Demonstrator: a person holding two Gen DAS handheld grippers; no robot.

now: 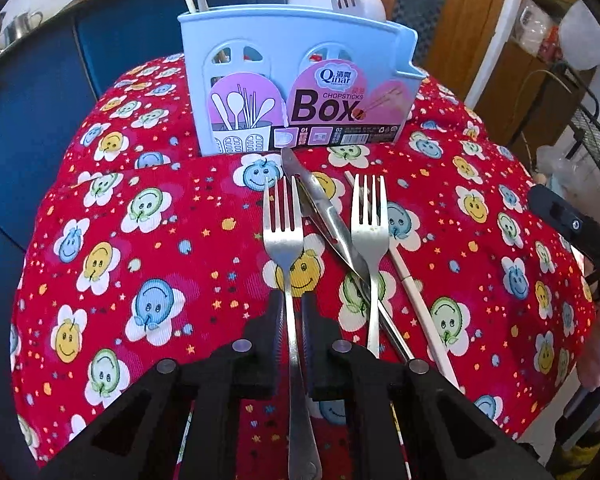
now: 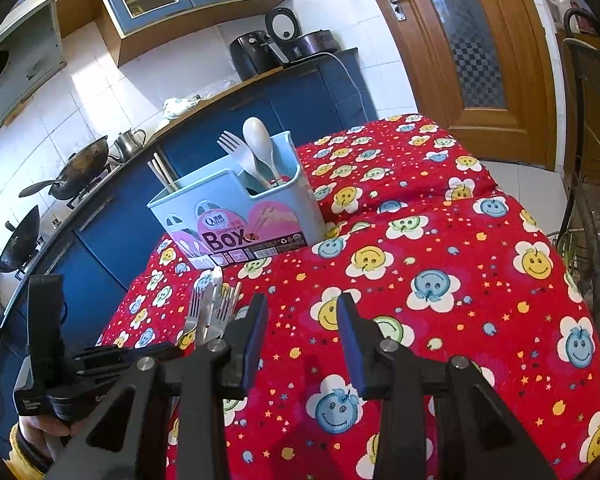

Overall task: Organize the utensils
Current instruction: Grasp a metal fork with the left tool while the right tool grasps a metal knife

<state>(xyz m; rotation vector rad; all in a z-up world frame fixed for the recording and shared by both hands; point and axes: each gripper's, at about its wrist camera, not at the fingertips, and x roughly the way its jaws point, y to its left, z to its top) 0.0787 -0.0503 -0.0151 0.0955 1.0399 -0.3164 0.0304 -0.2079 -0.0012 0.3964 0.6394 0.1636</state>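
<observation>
Left wrist view, and the left gripper [image 1: 291,312] has its jaws pinched on the handle of a fork [image 1: 283,236], tines aimed at the blue chopsticks box [image 1: 296,80] standing at the far side of the red tablecloth [image 1: 140,240], likely so it can go in handle-down. Just beside it lie a knife [image 1: 324,212], a second fork [image 1: 370,224] and a white chopstick [image 1: 416,292], crossed and waiting. The right gripper [image 2: 302,320] hangs spread and empty over bare cloth, out of the way.

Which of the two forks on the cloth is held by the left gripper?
The left fork: its handle runs between the fingers of the left gripper, which is shut on it. The other fork lies free beside the knife.
</observation>
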